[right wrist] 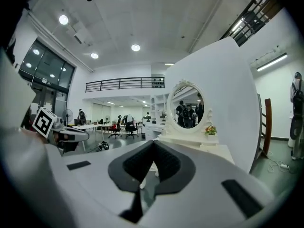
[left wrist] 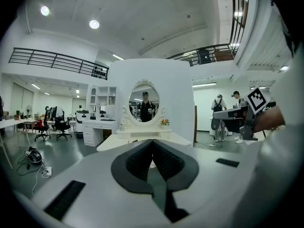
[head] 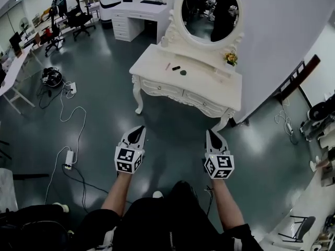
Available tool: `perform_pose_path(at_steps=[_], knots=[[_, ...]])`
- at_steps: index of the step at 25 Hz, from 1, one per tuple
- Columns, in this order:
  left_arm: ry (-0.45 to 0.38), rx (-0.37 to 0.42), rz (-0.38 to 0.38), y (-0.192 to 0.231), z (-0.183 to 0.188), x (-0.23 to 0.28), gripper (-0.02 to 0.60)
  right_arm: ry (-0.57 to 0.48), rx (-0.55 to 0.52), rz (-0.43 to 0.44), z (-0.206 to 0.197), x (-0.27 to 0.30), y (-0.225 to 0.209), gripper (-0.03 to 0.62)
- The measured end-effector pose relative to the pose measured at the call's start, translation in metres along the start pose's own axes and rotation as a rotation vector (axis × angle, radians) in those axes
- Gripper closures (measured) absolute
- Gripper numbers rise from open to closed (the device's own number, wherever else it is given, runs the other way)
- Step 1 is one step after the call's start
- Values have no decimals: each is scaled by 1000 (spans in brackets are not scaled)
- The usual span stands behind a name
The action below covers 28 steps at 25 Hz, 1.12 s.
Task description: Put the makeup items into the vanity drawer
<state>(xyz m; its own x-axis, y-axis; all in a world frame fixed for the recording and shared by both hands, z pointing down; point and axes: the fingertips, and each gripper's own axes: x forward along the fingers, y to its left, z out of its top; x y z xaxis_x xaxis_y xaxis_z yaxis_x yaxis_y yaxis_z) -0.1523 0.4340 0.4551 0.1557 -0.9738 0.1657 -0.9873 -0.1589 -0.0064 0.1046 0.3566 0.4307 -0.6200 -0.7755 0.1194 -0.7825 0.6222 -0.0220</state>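
**Head view.** You stand facing the vanity [head: 183, 95] at 12 o'clock, well apart from it. Your left claw [head: 137, 134] and right claw [head: 212, 137] are held out over the floor [head: 104, 77], both pointing to 12 o'clock. Each claw's jaws are pressed together with nothing between them. The makeup items lie on the surface [head: 209, 80], toward its 10 o'clock part. They are a pink stick [head: 168, 66], a black piece [head: 176, 68] just beside it, and a dark round piece [head: 183, 72] near both. They are too small to tell their types. The left drawer [head: 162, 88] and right drawer [head: 205, 104] are both closed. Flowers [head: 230, 58] stand on the surface at 2 o'clock, below the oval mirror [head: 212, 12]. Cables [head: 68, 114] lie on the floor at 9 o'clock.

**Left gripper view.** The left claw [left wrist: 153, 144] has its jaws together and is empty. The mirror [left wrist: 144, 100] and flowers [left wrist: 165, 122] stand at 12 o'clock beyond it. Your right claw's marker cube [left wrist: 256, 99] shows at 3 o'clock.

**Right gripper view.** The right claw [right wrist: 153, 145] has its jaws together and is empty. The mirror [right wrist: 186, 105] and flowers [right wrist: 210, 130] sit toward 1 o'clock. The left claw's marker cube [right wrist: 42, 121] shows at 9 o'clock.
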Motion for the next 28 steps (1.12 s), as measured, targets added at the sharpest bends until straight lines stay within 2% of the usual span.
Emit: perform_pose_path(at_steps=[6, 13, 19, 28], knots=[[7, -10, -15, 7, -6, 15, 560, 9, 4, -20, -3, 13, -7, 588], [16, -14, -31, 19, -3, 63, 560, 15, -2, -29, -3, 53, -27, 588], [23, -4, -17, 37, 11, 125, 560, 22, 27, -12, -4, 119, -63, 589], [9, 5, 20, 70, 49, 236, 560, -7, 30, 42, 29, 234, -131, 589]])
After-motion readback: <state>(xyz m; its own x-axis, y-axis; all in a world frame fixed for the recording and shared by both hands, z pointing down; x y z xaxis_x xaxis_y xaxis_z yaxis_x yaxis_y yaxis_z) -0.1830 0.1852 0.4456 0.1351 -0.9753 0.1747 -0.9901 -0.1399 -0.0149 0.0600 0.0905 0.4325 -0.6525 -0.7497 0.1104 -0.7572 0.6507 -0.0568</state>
